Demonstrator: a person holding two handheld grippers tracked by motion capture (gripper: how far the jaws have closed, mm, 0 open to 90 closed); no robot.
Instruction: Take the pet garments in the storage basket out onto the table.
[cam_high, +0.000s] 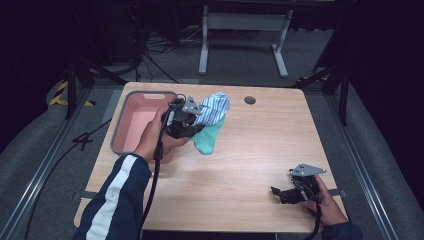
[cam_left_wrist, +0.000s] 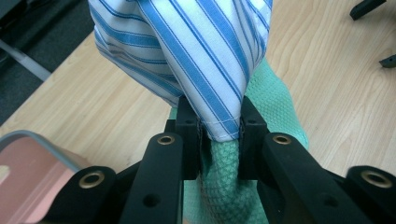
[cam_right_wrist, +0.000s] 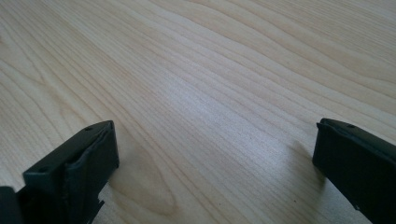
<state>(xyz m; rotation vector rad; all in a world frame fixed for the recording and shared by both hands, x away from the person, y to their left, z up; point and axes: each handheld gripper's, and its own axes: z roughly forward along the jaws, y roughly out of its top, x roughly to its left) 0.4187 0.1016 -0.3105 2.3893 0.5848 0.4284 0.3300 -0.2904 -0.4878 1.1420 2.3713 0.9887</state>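
A blue-and-white striped cloth (cam_high: 214, 108) and a green knitted cloth (cam_high: 207, 139) hang together above the table, just right of a pink bin (cam_high: 136, 125). My left gripper (cam_high: 192, 124) is shut on both. In the left gripper view the striped cloth (cam_left_wrist: 196, 51) bulges over the jaws and the green cloth (cam_left_wrist: 229, 182) is pinched between them at my left gripper (cam_left_wrist: 219, 126). My right gripper (cam_high: 280, 192) rests low over the table's near right corner, jaws wide apart. In the right gripper view bare wood lies between the fingers of my right gripper (cam_right_wrist: 215, 140).
The wooden table (cam_high: 250, 150) has a small dark grommet (cam_high: 250, 100) near its far edge. The pink bin with a grey rim (cam_left_wrist: 32, 140) stands at the far left of the table. A grey frame stand (cam_high: 245, 30) and cables are on the floor beyond.
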